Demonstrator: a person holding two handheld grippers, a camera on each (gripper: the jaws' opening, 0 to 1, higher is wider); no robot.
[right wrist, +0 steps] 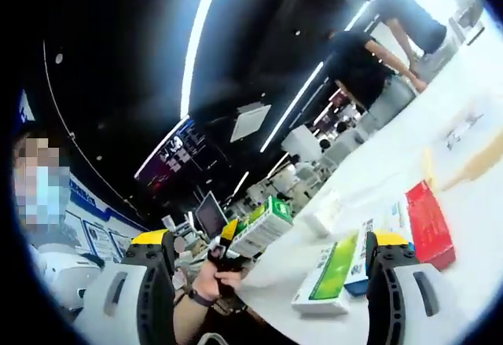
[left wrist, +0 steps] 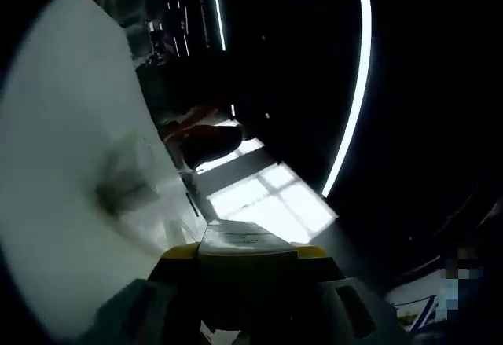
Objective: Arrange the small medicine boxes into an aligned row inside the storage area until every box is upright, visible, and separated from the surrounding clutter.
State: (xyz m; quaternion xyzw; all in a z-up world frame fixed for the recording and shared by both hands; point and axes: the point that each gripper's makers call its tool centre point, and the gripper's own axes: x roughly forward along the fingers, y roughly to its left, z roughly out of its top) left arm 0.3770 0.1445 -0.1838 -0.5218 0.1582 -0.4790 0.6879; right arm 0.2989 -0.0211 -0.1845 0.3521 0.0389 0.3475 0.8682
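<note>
Boxes are lying scattered on the white desk [right wrist: 377,180]. Left hand-held gripper [left wrist: 240,260] is clamping a pale medicine box [left wrist: 236,237] above the desk; it shows far left holding a green-and-white box [right wrist: 263,225]. Right hand-held gripper [right wrist: 271,270] is gaping wide, empty, flanking a green box [right wrist: 326,274] near a red box [right wrist: 428,223].

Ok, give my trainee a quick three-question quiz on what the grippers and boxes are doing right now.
1. True or false: the right gripper has its jaws shut on a box.
2. What does the left gripper hold? A) a green-and-white cardboard box; B) a blue bottle; C) nothing.
3. Short answer: what does the flat red cardboard box lie on?

Key: 1 false, the jaws stand wide open; 2 A; 3 the white table.
</note>
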